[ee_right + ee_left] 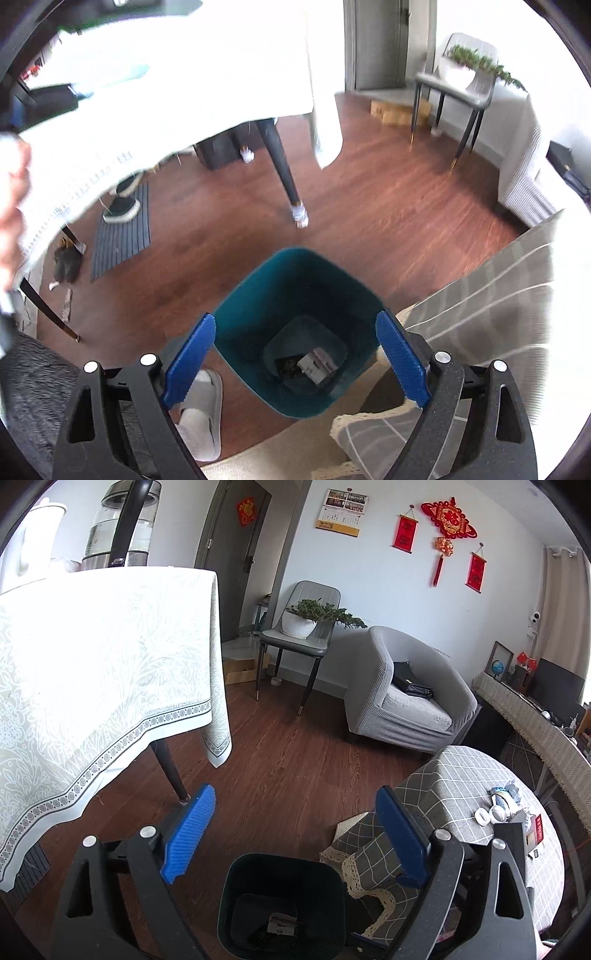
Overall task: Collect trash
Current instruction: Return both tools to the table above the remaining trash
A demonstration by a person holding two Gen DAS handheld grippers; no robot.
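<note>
A dark teal trash bin (295, 295) stands on the wood floor, and it also shows in the left wrist view (284, 878). A crumpled box (317, 363) lies at its bottom, and shows in the left wrist view (282, 923) too. My right gripper (295, 354) is open and empty, right above the bin's mouth. My left gripper (295, 834) is open and empty, above the bin's far rim. Small trash items (502, 805) lie on the round table with the grey check cloth (454, 775) to the right.
A table with a white patterned cloth (103, 657) stands to the left, with a kettle (122, 524) on it and its leg (284, 170) near the bin. A grey armchair (406, 690) and a chair with a plant (303, 627) stand farther off. A slipper (201, 410) lies by the bin.
</note>
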